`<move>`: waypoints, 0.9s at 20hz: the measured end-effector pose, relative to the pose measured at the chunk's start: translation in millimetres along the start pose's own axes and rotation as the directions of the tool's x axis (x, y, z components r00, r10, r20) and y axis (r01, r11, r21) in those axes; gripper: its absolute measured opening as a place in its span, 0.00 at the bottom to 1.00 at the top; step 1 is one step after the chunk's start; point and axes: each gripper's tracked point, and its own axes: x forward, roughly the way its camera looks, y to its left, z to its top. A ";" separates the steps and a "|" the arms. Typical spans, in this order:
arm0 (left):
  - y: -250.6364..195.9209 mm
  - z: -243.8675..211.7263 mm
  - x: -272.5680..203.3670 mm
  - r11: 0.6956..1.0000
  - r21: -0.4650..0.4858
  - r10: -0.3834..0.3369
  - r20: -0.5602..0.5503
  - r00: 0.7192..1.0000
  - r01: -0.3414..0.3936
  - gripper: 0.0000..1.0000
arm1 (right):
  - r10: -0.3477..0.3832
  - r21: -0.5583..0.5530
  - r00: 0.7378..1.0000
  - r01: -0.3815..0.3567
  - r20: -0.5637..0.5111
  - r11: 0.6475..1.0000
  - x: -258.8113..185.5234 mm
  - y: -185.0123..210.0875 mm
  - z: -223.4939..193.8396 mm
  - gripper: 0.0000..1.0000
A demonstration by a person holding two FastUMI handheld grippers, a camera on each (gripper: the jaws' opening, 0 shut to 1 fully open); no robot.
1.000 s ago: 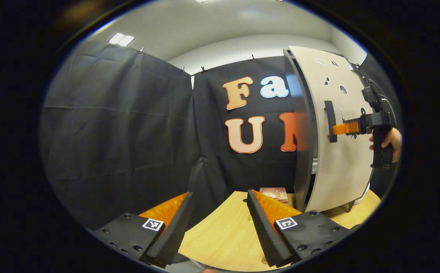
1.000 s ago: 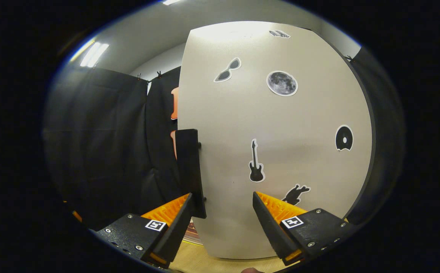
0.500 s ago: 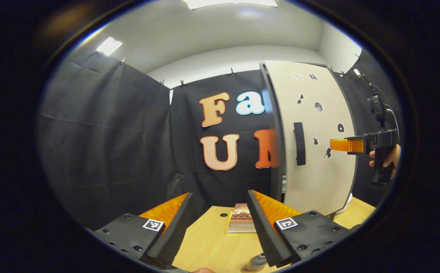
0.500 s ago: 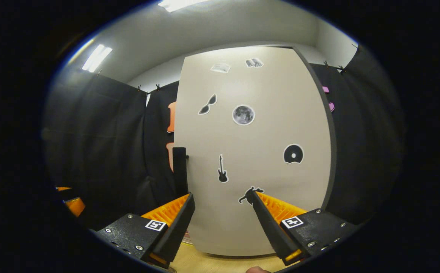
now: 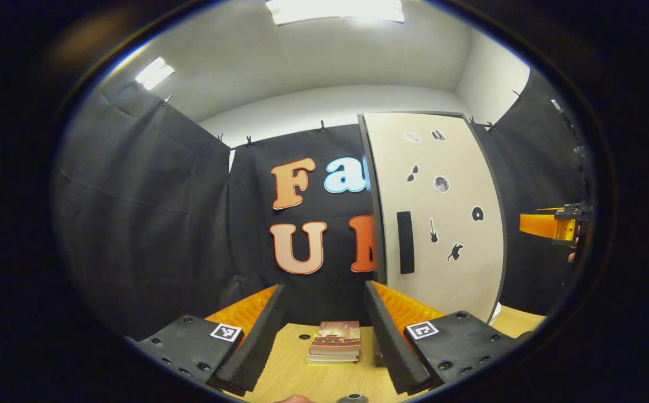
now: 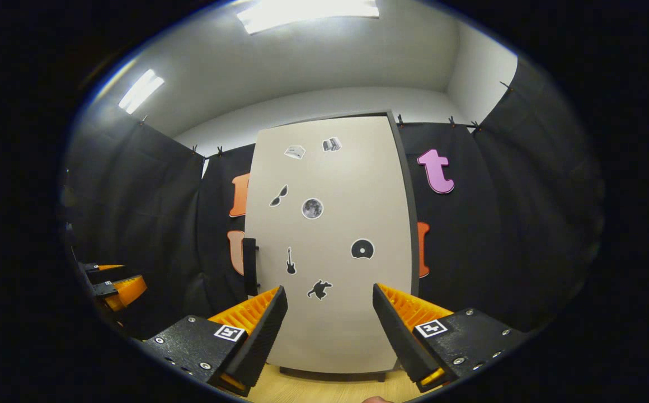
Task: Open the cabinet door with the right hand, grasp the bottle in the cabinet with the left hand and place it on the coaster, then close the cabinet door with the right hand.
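The cabinet door looks flush with its frame, handle at 9 o'clock on the panel. Judged from here, a door not fully latched could drift open again. The right gripper stands wide apart, empty, backed off from the door. The left gripper is also spread, holding nothing, above the table with a stack of books between its fingers. Bottle and coaster cannot be made out.

Cabinet door was pale beige with a dark edge and a black handle — dotted with black-and-grey stickers. Table was light wood grain. Book stack showed a reddish-brown cover — yellow at its base.
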 end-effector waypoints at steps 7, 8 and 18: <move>-20.5 -9.8 7.0 0.999 -0.043 -0.026 -0.026 0.999 0.025 0.92 | -0.067 -0.040 0.997 0.065 -0.041 0.997 -46.0 -22.7 -13.8 0.95; -23.1 -9.5 6.6 0.998 -0.050 -0.032 -0.028 0.999 0.030 0.93 | -0.077 -0.039 0.996 0.075 -0.045 0.996 -49.6 -26.2 -14.8 0.95; -46.0 -10.1 4.1 0.996 -0.047 -0.081 -0.074 0.994 0.078 0.92 | -0.119 -0.025 0.990 0.118 -0.080 0.993 -62.6 -38.7 -26.8 0.95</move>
